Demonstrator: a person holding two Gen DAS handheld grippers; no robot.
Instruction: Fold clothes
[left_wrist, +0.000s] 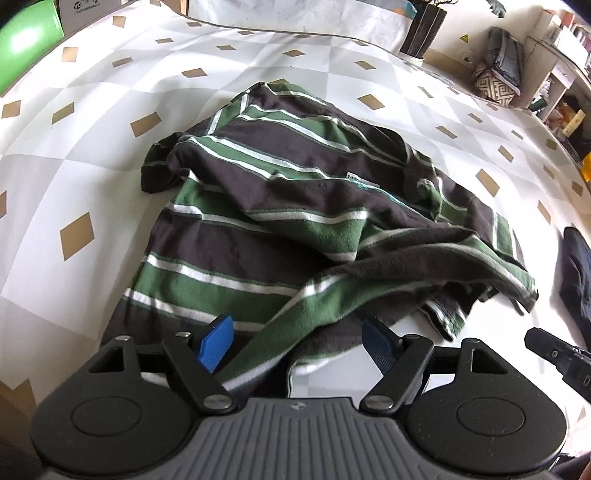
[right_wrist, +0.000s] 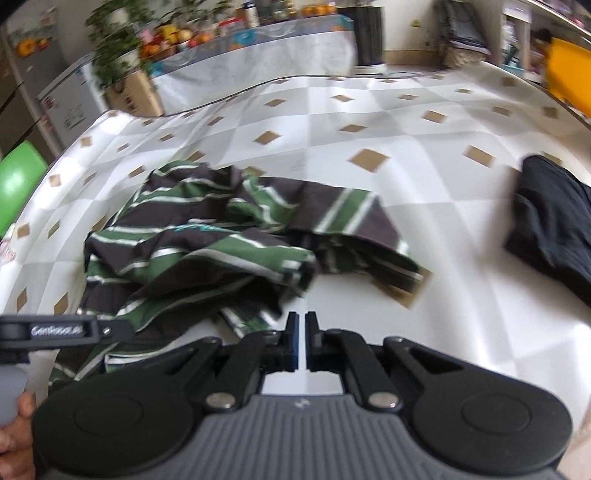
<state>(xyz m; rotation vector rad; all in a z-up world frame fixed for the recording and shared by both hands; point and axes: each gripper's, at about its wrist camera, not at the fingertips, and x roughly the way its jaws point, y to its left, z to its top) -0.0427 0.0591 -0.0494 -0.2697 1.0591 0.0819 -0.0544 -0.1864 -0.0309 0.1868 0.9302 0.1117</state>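
The left gripper (left_wrist: 297, 345) stands wide open at bottom centre of its view, a twisted fold of the shirt (left_wrist: 295, 206) lying between its blue pads (left_wrist: 216, 343), neither visibly pressing it. The right gripper (right_wrist: 301, 332) is closed on nothing, just clear of the hem. One shirt, brown with green and white stripes, lies crumpled mid-frame on the tablecloth (left_wrist: 92, 122). One dark garment (right_wrist: 554, 218) sits apart at right. Beyond: a green chair (right_wrist: 18, 181) at left, a plant (right_wrist: 118, 44) upper left.
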